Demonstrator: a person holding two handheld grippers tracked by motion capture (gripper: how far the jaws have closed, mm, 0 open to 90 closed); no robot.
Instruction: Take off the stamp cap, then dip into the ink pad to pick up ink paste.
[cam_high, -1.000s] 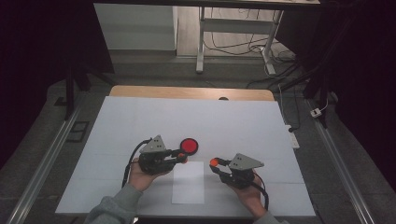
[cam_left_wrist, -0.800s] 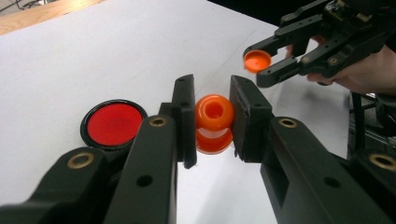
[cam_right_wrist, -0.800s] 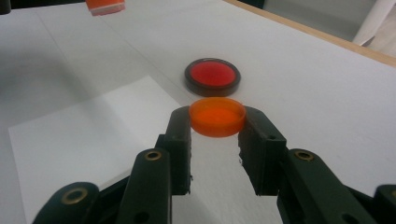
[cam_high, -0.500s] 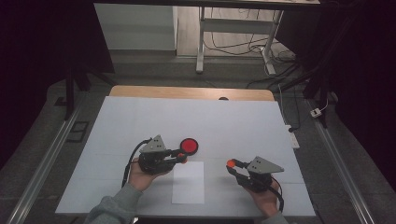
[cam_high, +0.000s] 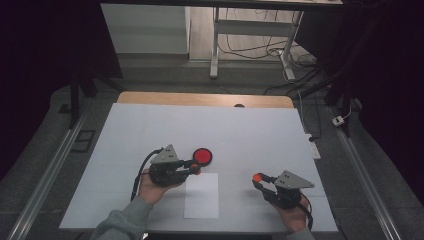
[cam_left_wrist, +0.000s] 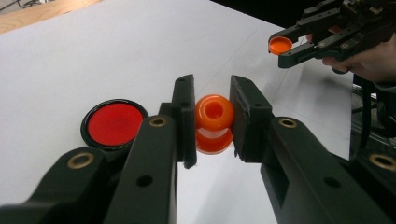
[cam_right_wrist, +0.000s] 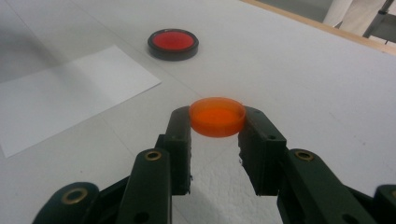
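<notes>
Both grippers grip: left gripper (cam_left_wrist: 212, 122) an orange bottle (cam_left_wrist: 214, 123) (seemingly), right gripper (cam_right_wrist: 215, 122) its cap (cam_right_wrist: 216, 116).

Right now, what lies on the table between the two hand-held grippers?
A white sheet of paper on the table, seen in the high view; the rest is bare.
</notes>
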